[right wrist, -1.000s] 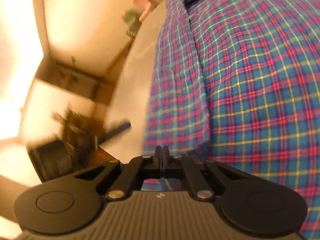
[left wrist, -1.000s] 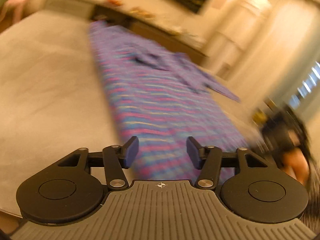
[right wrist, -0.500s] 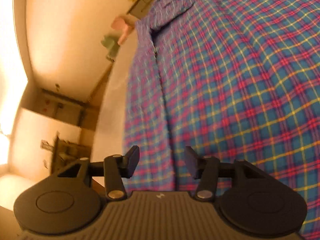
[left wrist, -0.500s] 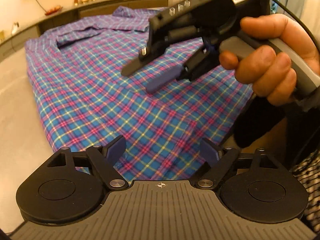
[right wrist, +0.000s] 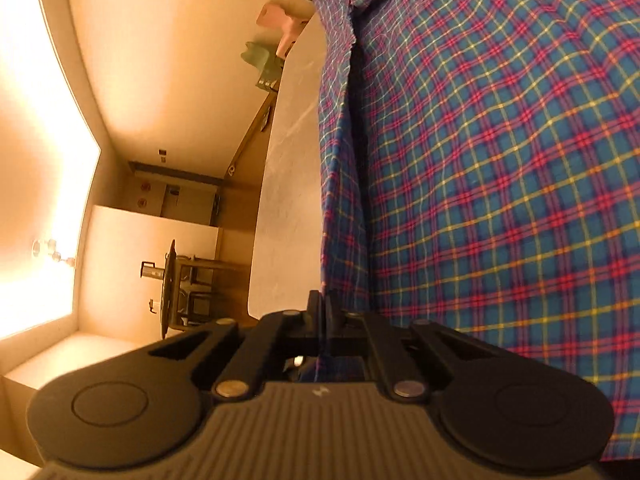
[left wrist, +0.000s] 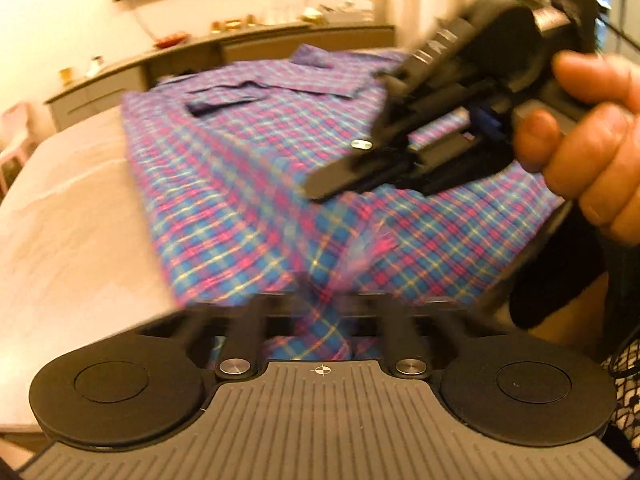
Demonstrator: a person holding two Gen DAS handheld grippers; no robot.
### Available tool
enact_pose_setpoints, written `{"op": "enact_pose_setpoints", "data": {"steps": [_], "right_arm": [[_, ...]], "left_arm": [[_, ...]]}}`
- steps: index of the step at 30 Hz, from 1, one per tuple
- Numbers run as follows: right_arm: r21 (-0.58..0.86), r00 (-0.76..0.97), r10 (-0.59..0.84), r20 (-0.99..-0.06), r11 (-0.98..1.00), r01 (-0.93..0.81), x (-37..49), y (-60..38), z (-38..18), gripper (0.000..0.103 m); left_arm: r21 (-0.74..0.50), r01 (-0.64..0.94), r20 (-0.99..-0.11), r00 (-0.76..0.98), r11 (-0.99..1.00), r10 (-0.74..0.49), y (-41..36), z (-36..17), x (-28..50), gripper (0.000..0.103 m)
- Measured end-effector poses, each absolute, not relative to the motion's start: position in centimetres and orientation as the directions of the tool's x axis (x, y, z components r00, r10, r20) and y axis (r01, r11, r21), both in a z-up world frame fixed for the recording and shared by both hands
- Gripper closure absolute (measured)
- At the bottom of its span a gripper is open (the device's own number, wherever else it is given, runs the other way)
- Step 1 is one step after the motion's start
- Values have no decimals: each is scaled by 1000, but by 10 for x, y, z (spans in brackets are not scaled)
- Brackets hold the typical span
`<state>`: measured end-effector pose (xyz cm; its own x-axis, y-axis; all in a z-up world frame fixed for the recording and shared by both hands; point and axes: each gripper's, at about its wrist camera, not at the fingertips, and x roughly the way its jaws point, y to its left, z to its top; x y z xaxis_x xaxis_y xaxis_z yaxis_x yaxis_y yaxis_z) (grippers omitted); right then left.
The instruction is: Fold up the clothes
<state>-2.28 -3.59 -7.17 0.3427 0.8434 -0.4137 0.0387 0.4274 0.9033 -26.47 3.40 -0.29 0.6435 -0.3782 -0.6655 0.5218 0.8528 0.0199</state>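
Blue-pink plaid shirt, black tongs

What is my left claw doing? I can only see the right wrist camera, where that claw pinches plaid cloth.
Observer: Your left claw is shut on a bunched-up bit of the plaid shirt, at its near edge.
Child: Can you see my right claw from there?
Observer: Yes. The right claw sits above the shirt, and a hand is gripping its handle.
Child: What's behind the shirt?
Observer: A long sideboard stands against the wall, with small things on top.
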Motion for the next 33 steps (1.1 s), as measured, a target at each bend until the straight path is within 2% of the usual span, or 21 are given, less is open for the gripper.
{"op": "enact_pose_setpoints", "data": {"steps": [3,5,7,10,14,15,16,17,18,19,20,22,25,27,29,32,33], "right_arm": [[916,324,861,-392,396,57,-23,-40,-77,100],[925,302,875,-377,375,67,-22,-40,-82,87],[921,307,870,-386,381,76,-11,-39,-84,56],[914,349,847,-401,393,99,18,-34,-87,44],[878,340,820,-461,476,44,57,-2,-84,42],[859,333,806,-489,511,24,64,7,-83,45],[819,313,779,-542,573,-8,67,17,-83,56],[772,299,746,-595,634,-44,69,26,-82,61],[710,303,698,-649,699,-90,67,33,-80,83],[646,314,655,-687,749,-150,63,39,-75,91],[603,322,629,-707,775,-190,60,41,-70,91],[548,329,595,-733,803,-234,51,41,-60,81],[509,374,588,-717,809,-295,42,35,-39,71],[488,389,590,-707,806,-334,40,30,-27,65],[463,395,577,-715,814,-351,45,23,-20,66],[388,467,499,-731,865,-317,51,-20,-11,57],[345,510,449,-734,893,-289,60,-35,-6,53]], "left_arm": [[45,484,-631,692,874,-351,46,8,-278,103],[81,464,-612,722,882,-323,52,15,-289,103],[137,478,-615,728,868,-303,54,18,-299,103],[224,512,-643,717,829,-269,51,13,-305,103],[249,592,-709,651,767,-272,47,0,-301,103],[249,614,-725,631,749,-277,45,-4,-301,103],[252,638,-731,619,728,-289,44,-6,-302,103],[260,649,-721,623,715,-303,45,-7,-305,98],[257,661,-716,620,705,-320,47,-5,-309,94],[253,672,-711,617,696,-338,50,-4,-311,94],[240,673,-698,620,700,-357,57,0,-312,93],[197,671,-684,616,714,-390,72,7,-313,87],[111,648,-687,598,754,-413,105,19,-300,86],[81,591,-676,624,802,-392,127,34,-284,83],[65,533,-650,664,844,-370,142,49,-263,80],[42,456,-606,719,889,-340,158,72,-224,67],[55,439,-596,735,897,-323,157,76,-207,66]]}}
